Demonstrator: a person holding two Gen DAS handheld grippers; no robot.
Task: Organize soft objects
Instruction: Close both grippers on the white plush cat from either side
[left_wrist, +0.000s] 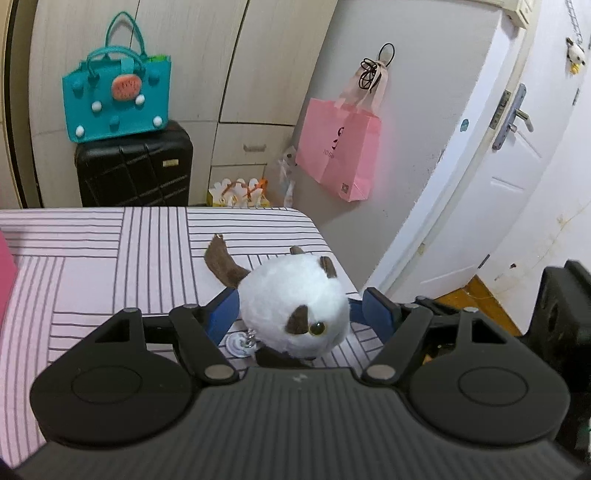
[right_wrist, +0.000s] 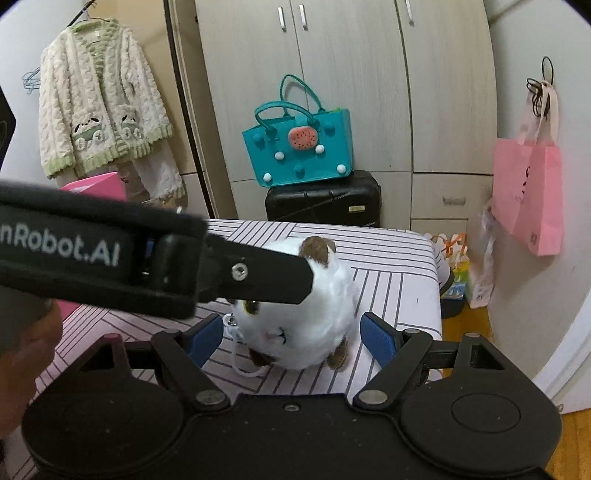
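On the striped bed (left_wrist: 92, 258), a round white plush toy (left_wrist: 295, 302) sits between the spread jaws of both the left gripper (left_wrist: 295, 314) and right gripper (right_wrist: 291, 334), neither clamping it, tail pointing away.

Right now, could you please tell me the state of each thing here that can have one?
Plush cat: lying on the striped bed, ungripped.
Left gripper: open, straddling the cat.
Right gripper: open, straddling the cat.
Teal bag: upright on the black suitcase.
Pink bag: hanging.
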